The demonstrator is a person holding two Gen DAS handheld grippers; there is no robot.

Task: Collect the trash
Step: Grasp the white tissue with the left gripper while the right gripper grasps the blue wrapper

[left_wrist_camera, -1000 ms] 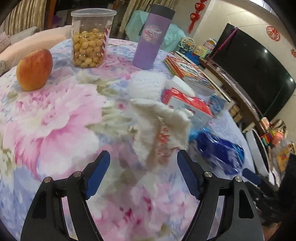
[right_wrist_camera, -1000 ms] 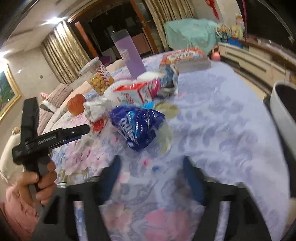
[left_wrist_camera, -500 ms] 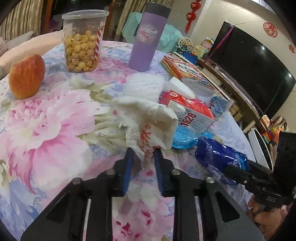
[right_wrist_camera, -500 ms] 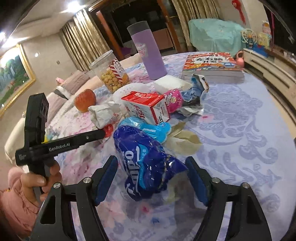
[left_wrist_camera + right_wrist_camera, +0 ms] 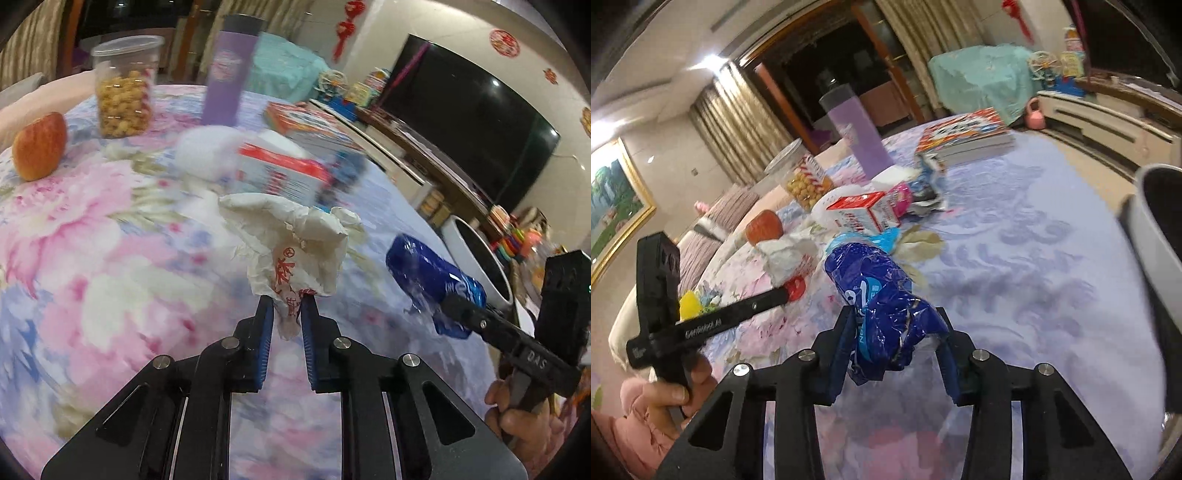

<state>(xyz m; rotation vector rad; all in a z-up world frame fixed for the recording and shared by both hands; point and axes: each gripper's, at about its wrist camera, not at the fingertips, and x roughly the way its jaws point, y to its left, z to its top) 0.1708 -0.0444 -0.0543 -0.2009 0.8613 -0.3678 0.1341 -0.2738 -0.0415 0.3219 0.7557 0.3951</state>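
We count two tongs here, each carrying one piece of trash above the flowered desk [image 5: 110,258]. The left tongs [image 5: 287,314] are clenched on the tail of one crumpled white paper wrapper [image 5: 291,243], which bears red printed characters and a small circled R mark; we cannot read the characters. The right tongs [image 5: 895,332] are closing their jaws on one crinkled blue snack bag [image 5: 882,295], whose lower end sits between the blue pads with both pads against it; white lettering runs across the bag, too creased for us to read. On the desk further back we count one apple [image 5: 38,146], one clear tub of yellow puffed snacks [image 5: 123,88] with a red-striped label, one purple tumbler [image 5: 229,74] with a round pink label we cannot make out, one red-and-white carton [image 5: 862,212] with red print too blurred to read, one pink packet [image 5: 899,197] just beside it, one torn blue-and-white wrapper [image 5: 929,184], and one book with a red cover [image 5: 964,134]. One white bin [image 5: 1148,236] stands past the right edge of the desk. The side of the left tongs reads roughly "GenRobot.AI", smeared by blur.
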